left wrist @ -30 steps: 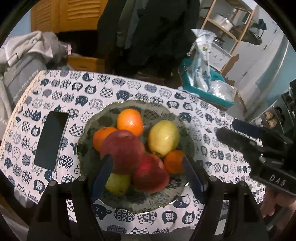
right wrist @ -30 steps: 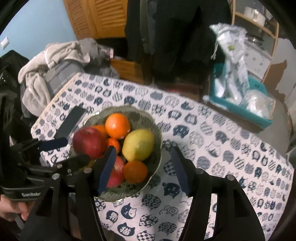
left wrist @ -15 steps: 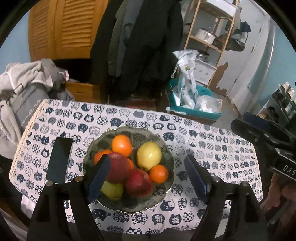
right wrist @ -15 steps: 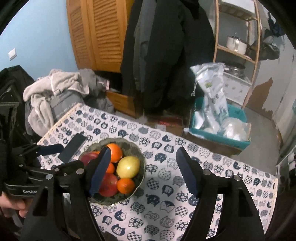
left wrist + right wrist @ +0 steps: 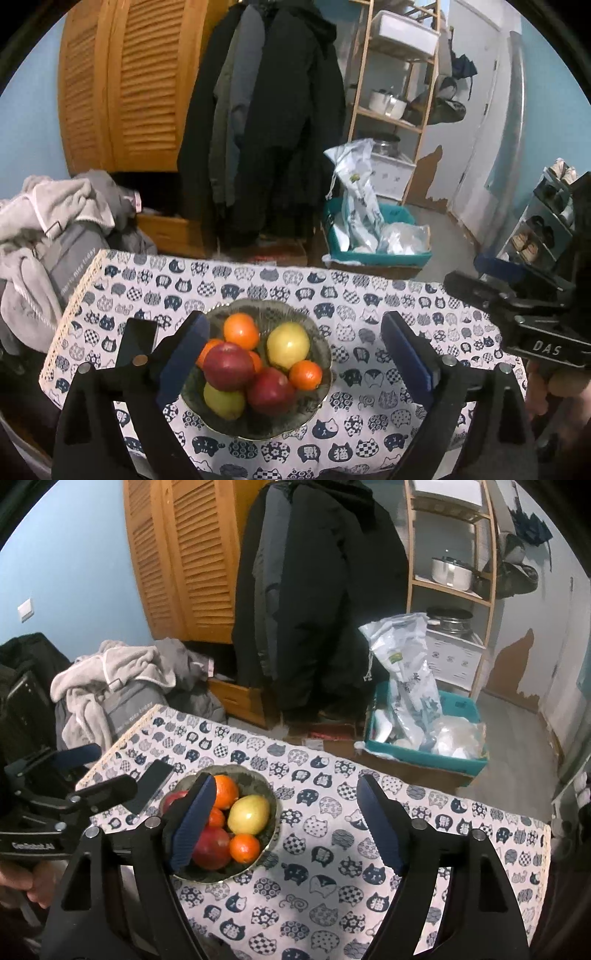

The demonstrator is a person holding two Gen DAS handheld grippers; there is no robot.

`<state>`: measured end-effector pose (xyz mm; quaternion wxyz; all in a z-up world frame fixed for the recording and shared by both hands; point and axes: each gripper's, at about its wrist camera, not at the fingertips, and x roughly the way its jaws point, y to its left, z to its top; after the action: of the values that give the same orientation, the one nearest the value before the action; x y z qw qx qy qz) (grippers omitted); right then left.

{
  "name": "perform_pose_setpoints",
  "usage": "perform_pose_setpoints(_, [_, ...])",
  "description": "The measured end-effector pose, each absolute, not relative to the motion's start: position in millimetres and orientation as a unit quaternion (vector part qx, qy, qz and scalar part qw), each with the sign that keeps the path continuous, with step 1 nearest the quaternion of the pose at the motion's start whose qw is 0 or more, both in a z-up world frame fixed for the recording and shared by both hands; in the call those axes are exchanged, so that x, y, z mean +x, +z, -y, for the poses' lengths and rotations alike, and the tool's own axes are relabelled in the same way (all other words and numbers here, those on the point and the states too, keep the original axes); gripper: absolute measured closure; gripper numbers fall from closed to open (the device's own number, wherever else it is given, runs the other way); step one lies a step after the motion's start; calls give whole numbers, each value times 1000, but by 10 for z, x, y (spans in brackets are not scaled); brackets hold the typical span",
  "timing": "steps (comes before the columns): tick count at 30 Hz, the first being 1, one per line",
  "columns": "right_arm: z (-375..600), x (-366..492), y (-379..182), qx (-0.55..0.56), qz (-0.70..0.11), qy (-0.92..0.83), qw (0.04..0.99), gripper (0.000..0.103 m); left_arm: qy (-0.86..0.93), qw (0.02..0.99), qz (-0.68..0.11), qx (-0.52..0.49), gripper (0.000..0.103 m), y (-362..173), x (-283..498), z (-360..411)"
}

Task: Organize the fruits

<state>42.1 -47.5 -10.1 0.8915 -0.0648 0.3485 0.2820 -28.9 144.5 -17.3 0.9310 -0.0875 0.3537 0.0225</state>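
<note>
Held high over the table, jaws spread wide and gripping nothing: left gripper [image 5: 295,354], its blue ribbed pads [image 5: 184,358] framing the fruit from above — a stand-off pose, judged a survey of the pile rather than a reach. Likewise unclenched and empty, right gripper [image 5: 286,823], poised off to the bowl's right over bare cloth. Below, heaped in a scalloped, grey-green glass bowl [image 5: 317,343]: two glossy red apples [image 5: 228,365], a smooth yellow apple [image 5: 288,344], a green pear [image 5: 222,400] tucked low at the near rim, and several dimpled oranges [image 5: 241,330] — all round, all resting on one another, so likely to roll if one is pulled. All fruit gathered in the dish, none loose on the cloth; sorting judged close to finished or not begun. Beside the bowl, lying flat, a dark phone [image 5: 136,341]. Underneath, a soft cat-print tablecloth [image 5: 369,295] with a woven trim edge. Beyond — hanging dark coats [image 5: 269,129], a teal crate [image 5: 373,254].
</note>
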Motion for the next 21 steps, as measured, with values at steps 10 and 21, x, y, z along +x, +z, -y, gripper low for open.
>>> perform_pose_setpoints(10, [647,388,-52,-50,-343,277,896,23,0,941,-332,-72,4,-8,-355,-1244])
perform_pose_setpoints(21, [717,413,-70,-47,-347,274,896,23,4,944,-325,-54,4,21,-368,-1131])
